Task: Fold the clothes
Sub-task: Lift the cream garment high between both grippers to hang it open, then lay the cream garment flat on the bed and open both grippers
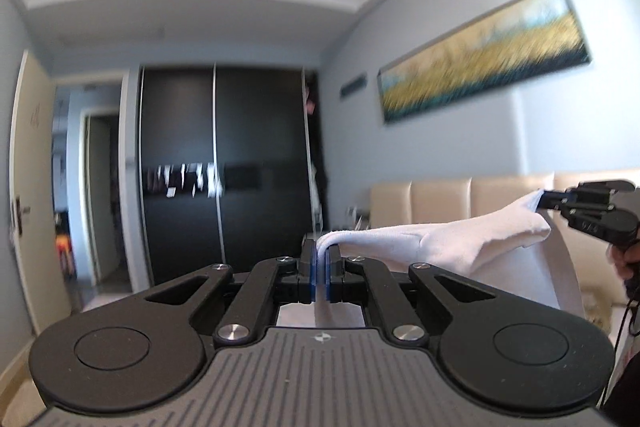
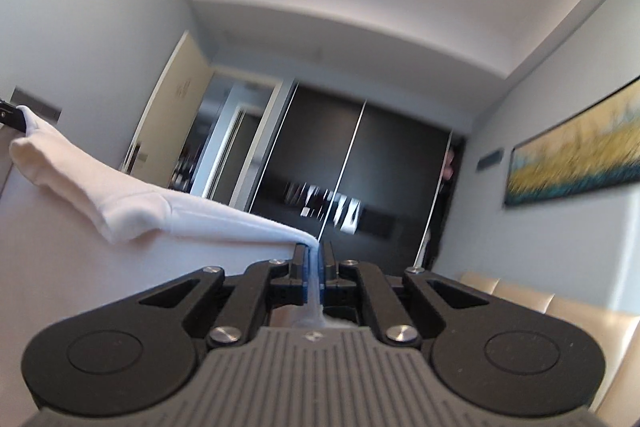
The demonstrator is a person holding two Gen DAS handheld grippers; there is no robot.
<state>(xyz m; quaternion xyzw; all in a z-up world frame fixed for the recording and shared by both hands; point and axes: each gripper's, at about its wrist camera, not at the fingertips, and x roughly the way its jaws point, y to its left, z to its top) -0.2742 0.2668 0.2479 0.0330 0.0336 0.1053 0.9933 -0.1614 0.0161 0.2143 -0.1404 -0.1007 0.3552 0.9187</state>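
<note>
Right up close in both wrist views, the left gripper (image 1: 321, 269) and the right gripper (image 2: 316, 267) are each clamped tight on a corner of the soft white cotton garment (image 1: 440, 243), so it hangs stretched in the air between them, well above the padded beige leather headboard (image 1: 440, 195). Both tools point roughly level, the right one gripped by a hand (image 1: 626, 261). Further back there's the glossy black sliding wardrobe (image 1: 224, 163), the long framed yellow-and-teal painting (image 1: 484, 55) on the pale wall, and an open cream door (image 1: 32, 163).

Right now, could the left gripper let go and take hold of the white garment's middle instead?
Probably yes. The left gripper and the right gripper each have jaws shut on an end of the white garment, whose middle hangs free between them with nothing in front of it.
</note>
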